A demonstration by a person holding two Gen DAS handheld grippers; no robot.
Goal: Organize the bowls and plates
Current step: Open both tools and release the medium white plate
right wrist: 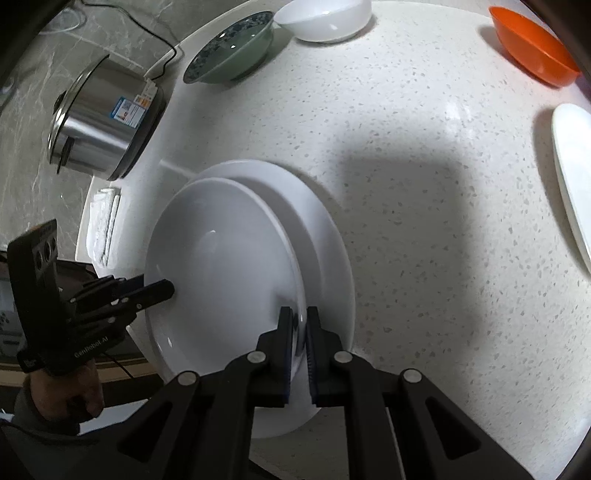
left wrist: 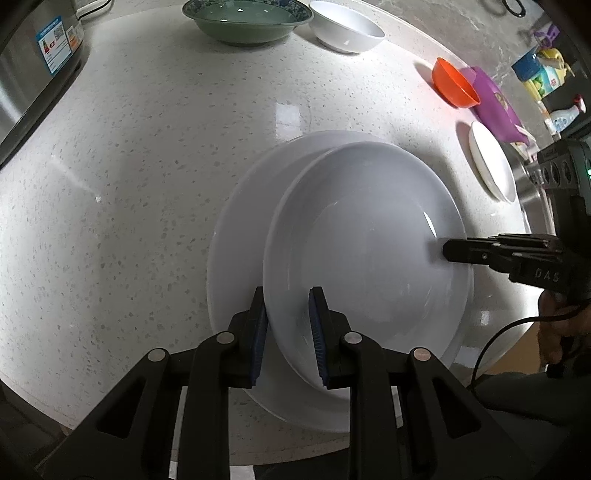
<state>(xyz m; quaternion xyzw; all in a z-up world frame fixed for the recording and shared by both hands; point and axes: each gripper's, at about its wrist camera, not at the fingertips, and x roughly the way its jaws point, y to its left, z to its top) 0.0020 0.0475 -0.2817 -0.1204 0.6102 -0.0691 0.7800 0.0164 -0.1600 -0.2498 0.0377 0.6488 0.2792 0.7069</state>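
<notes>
At the far left stands a steel cooker (right wrist: pixel 105 120) with a blue label, its print too small to read. Toward the middle, the left tool (left wrist: pixel 287 332) straddles the near rim of the upper plate (left wrist: pixel 369 240), one pad outside and one inside; a gap shows beside the rim, so I cannot tell whether it bites or merely brackets. That plate lies off-centre on a bigger lower plate (left wrist: pixel 236 236), which rests on the speckled surface (left wrist: pixel 129 166), the upper one shifted toward the right tool's side. The right tool (right wrist: pixel 299 325) is pinched on the opposite rim, pads nearly closed on the thin edge. Each tool points across the plate at the other, so any lift or slide to centre it probably needs both moving together. Lettering reads "DAS" on the right tool's body and "GenRobot.AI" on the left's. Beyond sit a green bowl (left wrist: pixel 247 22), white bowl (left wrist: pixel 345 31), orange bowl (left wrist: pixel 456 83) and small plate (left wrist: pixel 491 162).
</notes>
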